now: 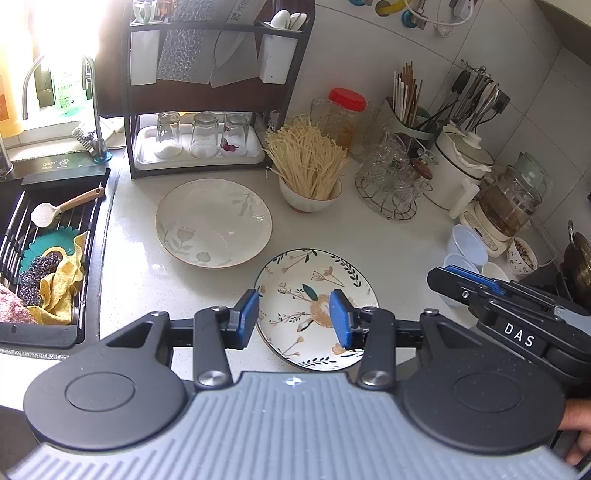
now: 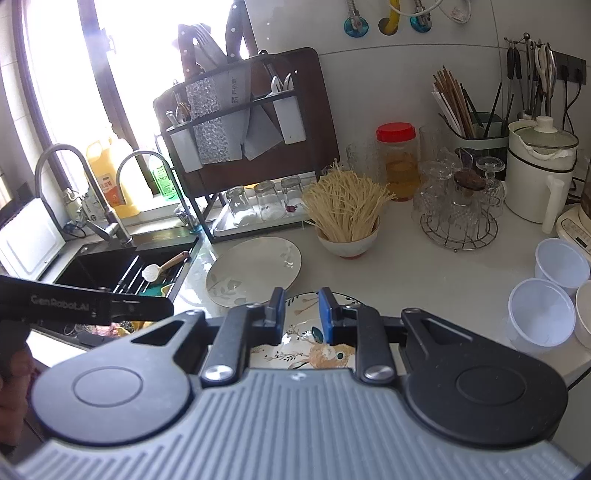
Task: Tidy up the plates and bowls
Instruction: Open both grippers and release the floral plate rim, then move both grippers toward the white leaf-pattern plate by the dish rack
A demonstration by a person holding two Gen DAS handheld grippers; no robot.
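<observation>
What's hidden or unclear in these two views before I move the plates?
- Flowered plate, right wrist view: its near part is covered by the right hand-held gripper.
- Pale leaf plate, right wrist view: near edge is hidden behind the same gripper's finger.
- Window area, both views: washed out by glare.
- Plastic cups, left wrist view: partly hidden by the right gripper's body.

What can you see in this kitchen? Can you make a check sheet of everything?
Surface: white counter, sink at its left.
Job's things: pale leaf plate and flowered plate lie flat, apart; bowl of noodles behind.
Clutter: upturned glasses, red-lidded jar, plastic cups, knife rack.
Grippers: left gripper open over flowered plate; right gripper narrowly open, empty.
Cables: white cord on wall.
Surroundings: bright window, tiled wall.
</observation>
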